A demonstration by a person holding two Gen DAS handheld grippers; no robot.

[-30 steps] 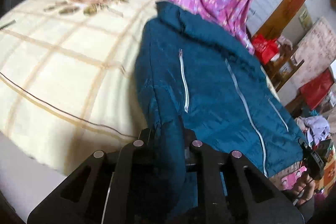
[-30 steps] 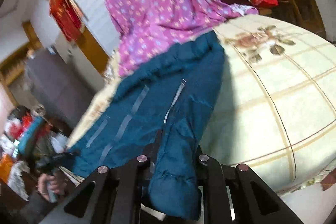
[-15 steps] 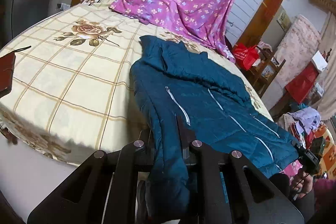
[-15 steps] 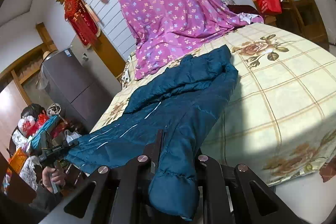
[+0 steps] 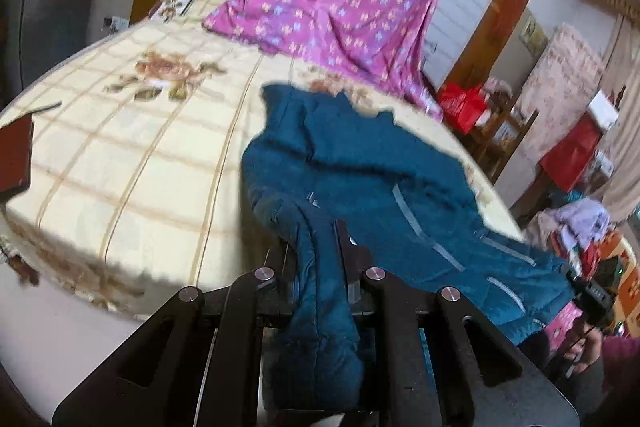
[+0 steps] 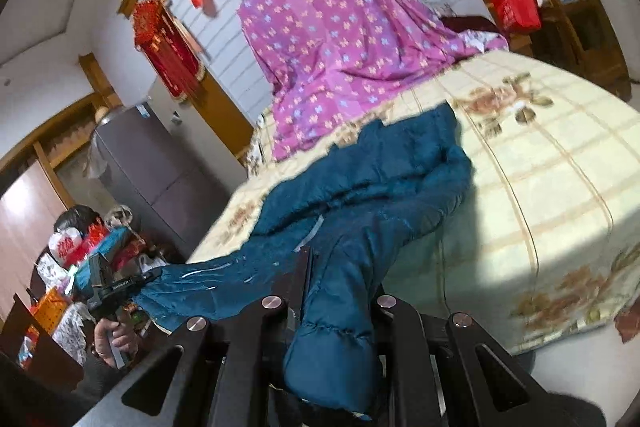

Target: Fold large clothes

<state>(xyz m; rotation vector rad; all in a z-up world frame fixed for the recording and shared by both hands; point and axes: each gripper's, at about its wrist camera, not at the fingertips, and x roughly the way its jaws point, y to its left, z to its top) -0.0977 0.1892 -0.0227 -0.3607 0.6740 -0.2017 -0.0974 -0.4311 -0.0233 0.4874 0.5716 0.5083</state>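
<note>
Both tongs, left tongs [image 5: 320, 259] and right tongs [image 6: 340, 279], are clenched on a teal puffer jacket [image 5: 360, 163] spread over the bed [image 5: 120, 147]. Judged step: spreading it flat; next, lay both held ends down evenly.

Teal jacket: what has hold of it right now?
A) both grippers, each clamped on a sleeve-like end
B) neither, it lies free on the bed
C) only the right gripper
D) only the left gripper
A: teal jacket fabric is pinched in the left gripper and likewise in the right gripper, while its body lies on the bed.
</note>
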